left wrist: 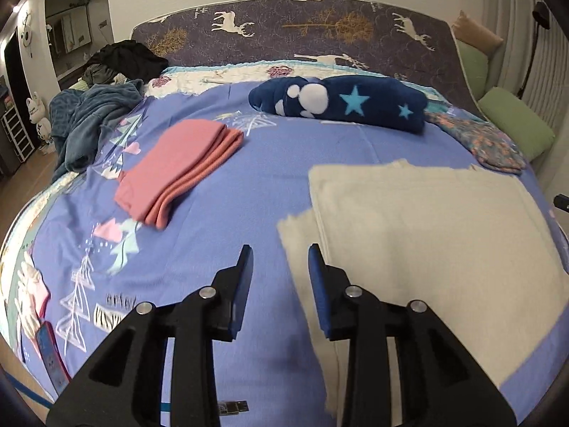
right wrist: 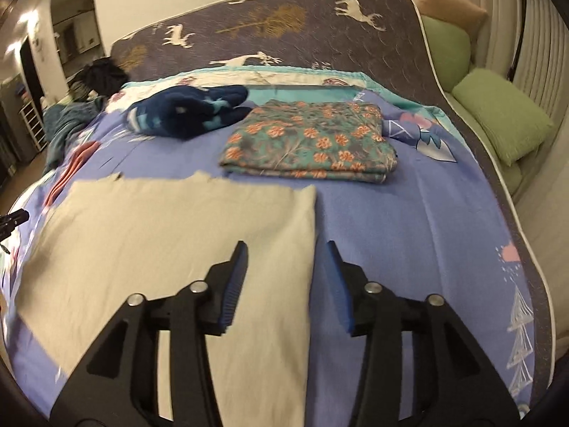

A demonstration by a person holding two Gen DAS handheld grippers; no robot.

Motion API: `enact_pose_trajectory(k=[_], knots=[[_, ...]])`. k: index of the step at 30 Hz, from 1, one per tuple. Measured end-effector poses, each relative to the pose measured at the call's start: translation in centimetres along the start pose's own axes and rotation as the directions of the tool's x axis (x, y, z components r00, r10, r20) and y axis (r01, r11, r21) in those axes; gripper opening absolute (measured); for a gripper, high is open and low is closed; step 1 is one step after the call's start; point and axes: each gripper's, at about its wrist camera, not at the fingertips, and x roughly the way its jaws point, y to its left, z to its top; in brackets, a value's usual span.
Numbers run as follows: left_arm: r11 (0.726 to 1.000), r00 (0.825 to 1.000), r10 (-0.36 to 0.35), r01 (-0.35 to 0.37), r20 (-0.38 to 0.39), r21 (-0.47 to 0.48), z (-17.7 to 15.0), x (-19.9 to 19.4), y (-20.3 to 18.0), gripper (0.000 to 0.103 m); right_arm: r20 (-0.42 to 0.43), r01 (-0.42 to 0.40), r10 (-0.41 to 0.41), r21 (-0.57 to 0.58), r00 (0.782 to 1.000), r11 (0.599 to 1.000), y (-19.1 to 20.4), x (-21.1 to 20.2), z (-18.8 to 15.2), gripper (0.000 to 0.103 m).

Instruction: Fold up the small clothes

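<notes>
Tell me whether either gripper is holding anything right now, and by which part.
Nothing is held. The left gripper and right gripper both stand open above the cream garment, with nothing between their fingers.

Cream cloth (left wrist: 426, 220); folded pink garment (left wrist: 181, 163); navy fleece (left wrist: 341, 103) with white spots and light-blue stars; teal fabric (right wrist: 313, 142) with orange flowers; periwinkle bedspread (left wrist: 270, 185) was printed with trees.

The cream garment (left wrist: 426, 220) looks like soft matt cloth. The pink folded piece (left wrist: 181, 170) is ribbed knit. The navy star blanket (left wrist: 341, 103) looks fleecy.
</notes>
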Motion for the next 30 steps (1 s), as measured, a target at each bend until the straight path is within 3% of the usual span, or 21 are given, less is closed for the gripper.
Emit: enact_pose_trajectory(k=[4, 6, 10, 14, 18, 20, 23, 26, 30], knots=[[0.997, 0.997, -0.070, 0.071, -0.035, 0.010, -4.5, -2.5, -0.3, 0.033, -0.030, -0.002, 0.004, 0.061, 1.000, 0.998, -1.3, -1.8, -3.7, 0.049], [0.997, 0.996, -0.070, 0.071, -0.056, 0.021, -6.0, -3.2, -0.7, 0.033, -0.058, -0.004, 0.010, 0.116, 0.998, 0.993, -2.4, -2.4, -5.6, 0.048], [0.987, 0.986, -0.155, 0.158, -0.054, 0.036, -6.6, -5.2, -3.4, 0.033, -0.083, -0.003, 0.020, 0.204, 0.996, 0.979, -4.6, -3.7, -8.7, 0.036], [0.968, 0.976, -0.218, 0.216, 0.000, 0.124, -6.4, -7.6, -9.9, 0.033, -0.075, 0.015, 0.004, 0.262, 0.997, 0.965, -6.1, -4.5, -8.9, 0.023], [0.945, 0.959, -0.284, 0.279, 0.006, 0.171, -7.0, -8.2, -16.5, 0.033, -0.065, -0.006, 0.023, 0.246, 0.998, 0.969, -6.3, -5.0, -9.0, 0.022], [0.925, 0.950, -0.312, 0.306, -0.007, 0.223, -7.3, -8.1, -20.0, 0.033, -0.054, -0.016, 0.028, 0.214, 0.998, 0.977, -6.1, -5.4, -9.1, 0.022], [0.874, 0.928, -0.371, 0.365, -0.045, 0.322, -8.1, -8.0, -25.4, 0.033, -0.038, -0.033, 0.041, 0.182, 0.998, 0.983, -5.8, -6.0, -9.2, 0.022], [0.830, 0.918, -0.388, 0.385, -0.078, 0.404, -9.2, -7.4, -29.3, 0.033, -0.017, -0.016, 0.019, 0.153, 1.000, 0.988, -5.6, -7.0, -9.1, 0.022], [0.785, 0.894, -0.421, 0.444, -0.153, 0.432, -10.1, -6.5, -33.1, 0.033, 0.013, 0.005, -0.007, 0.118, 1.000, 0.993, -5.4, -8.2, -9.2, 0.022]])
